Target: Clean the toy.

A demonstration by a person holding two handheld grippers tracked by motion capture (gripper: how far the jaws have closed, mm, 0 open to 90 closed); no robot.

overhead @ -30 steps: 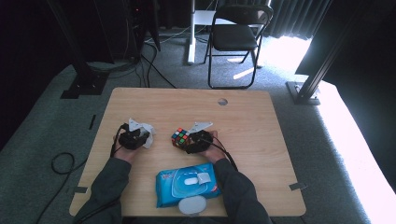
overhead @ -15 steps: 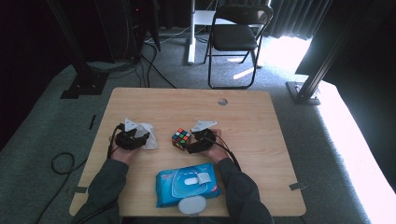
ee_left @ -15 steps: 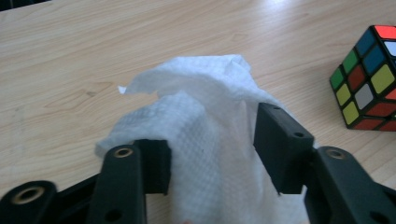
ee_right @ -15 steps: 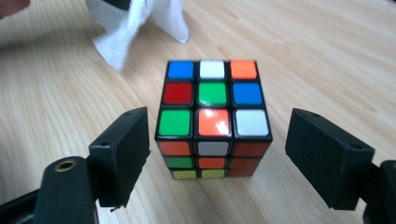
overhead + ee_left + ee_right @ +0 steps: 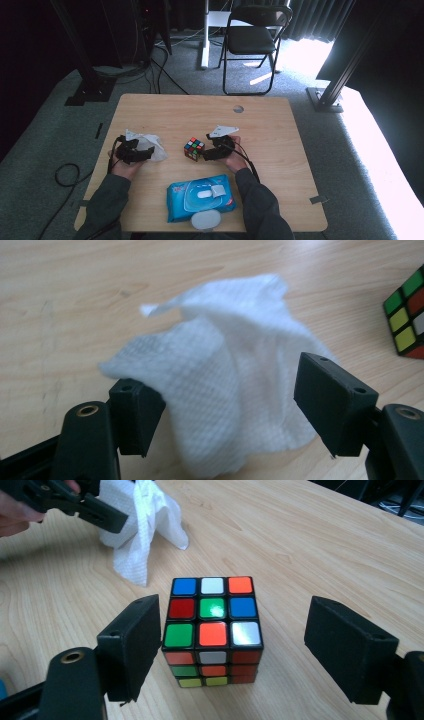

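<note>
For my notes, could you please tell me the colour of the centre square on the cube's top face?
Green, on the Rubik's cube; clearest in the right gripper view.

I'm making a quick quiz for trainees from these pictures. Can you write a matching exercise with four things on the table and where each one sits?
Things:
1. puzzle cube
2. white wipe
3. blue wipes pack
4. round hole

Places:
A. far part of the table top
B. between the open jaws of the left gripper
C. near edge, between the person's forearms
D. between the open jaws of the right gripper

Pairs: 1-D, 2-B, 3-C, 4-A
</note>
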